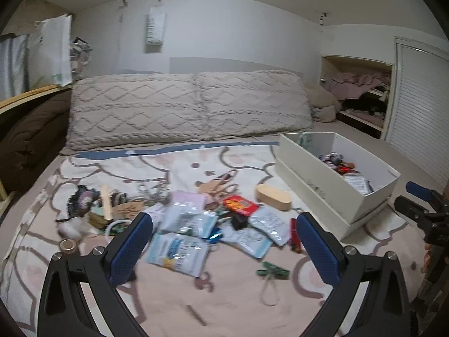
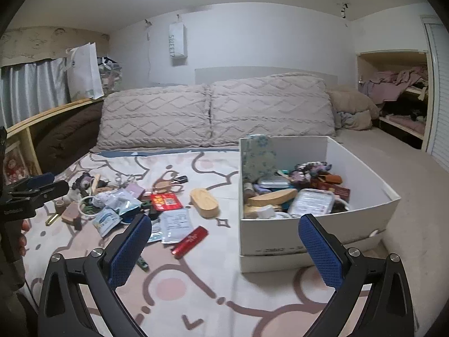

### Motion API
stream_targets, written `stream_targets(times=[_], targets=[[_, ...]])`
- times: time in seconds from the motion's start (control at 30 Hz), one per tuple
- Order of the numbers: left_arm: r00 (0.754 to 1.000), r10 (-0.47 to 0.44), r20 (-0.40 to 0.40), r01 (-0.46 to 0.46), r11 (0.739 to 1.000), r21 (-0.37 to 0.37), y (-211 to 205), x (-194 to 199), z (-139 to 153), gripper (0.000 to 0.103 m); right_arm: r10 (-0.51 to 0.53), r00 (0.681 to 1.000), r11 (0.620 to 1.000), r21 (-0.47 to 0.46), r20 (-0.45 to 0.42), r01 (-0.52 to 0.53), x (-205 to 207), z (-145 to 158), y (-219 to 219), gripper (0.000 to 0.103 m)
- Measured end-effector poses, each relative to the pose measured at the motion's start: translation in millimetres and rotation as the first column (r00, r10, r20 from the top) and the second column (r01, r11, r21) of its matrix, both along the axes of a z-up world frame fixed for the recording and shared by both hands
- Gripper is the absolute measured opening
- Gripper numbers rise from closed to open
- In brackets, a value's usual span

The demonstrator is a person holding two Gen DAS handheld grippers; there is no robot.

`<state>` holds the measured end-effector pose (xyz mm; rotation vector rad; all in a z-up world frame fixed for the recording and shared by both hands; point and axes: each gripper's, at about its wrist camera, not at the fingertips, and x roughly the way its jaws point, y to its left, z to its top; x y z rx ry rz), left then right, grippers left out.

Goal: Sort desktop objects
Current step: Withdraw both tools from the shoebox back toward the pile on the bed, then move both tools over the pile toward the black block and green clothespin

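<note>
Two pillows: we see two knitted beige pillows (image 2: pixel 213 112) side by side at the head of the patterned pink-and-white bedspread (image 2: pixel 196 289), largest things in frame.

Box: one white cardboard box (image 2: pixel 308 233) stands on its lid at the right of the bedspread, already part filled; one wooden oval piece and one clear plastic tray lie among its contents.

Pile: the loose clutter (image 1: pixel 196 219) spreads left of the box, apart from it. We count several pale plastic sachets (four at least; overlap hides the rest), one red card packet (image 1: pixel 240 204), one oval wooden brush block (image 2: pixel 204 202), one pair of pink-handled scissors (image 2: pixel 168 184), one small roll of tape (image 1: pixel 68 245).

Red tube: one glossy red cylindrical tube (image 2: pixel 190 241) lies nearest us, its long axis running from lower left to upper right, between pile and box.

Key relation: we judge the tube the likeliest next pick; it sits ahead and slightly left of the right gripper (image 2: pixel 224 241), nearer to that one than to the left, and the box lies just to its right.

Right claw: spread wide, nothing between its blue pads.

Left claw: the left gripper (image 1: pixel 224 238) hangs over the sachets, also spread wide and empty.
</note>
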<state>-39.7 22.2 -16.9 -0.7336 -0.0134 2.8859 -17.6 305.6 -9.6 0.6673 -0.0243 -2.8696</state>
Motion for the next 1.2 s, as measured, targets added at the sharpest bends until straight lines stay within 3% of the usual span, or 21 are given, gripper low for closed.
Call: stream_targets(times=[0.5,0.77,0.9,1.2], targets=[[0.99,0.138,-0.012,-0.138,0.99,-0.029,-61.0,16.2,-18.0,0.103,0.06,0.998,0.998,-0.022,0.019,-0.059,-4.1,-17.9,-46.4,0.103],[0.968,0.246,0.054,-0.247,0.969,0.009,-103.0,13.6,-33.6,0.103,0.113,0.992,0.993,0.009,0.057,-0.114,-21.3,-25.2,-75.6,0.103],[0.967,0.249,0.064,-0.251,0.967,0.033,-118.3,12.1,-40.6,0.103,0.14,0.987,0.989,0.026,0.085,-0.142,-30.6,-33.6,-90.9,0.103],[0.955,0.253,0.157,-0.256,0.967,0.001,-125.0,-5.7,-71.3,0.103,0.208,0.962,0.974,0.056,0.179,-0.221,-46.7,-60.3,-122.9,0.103]])
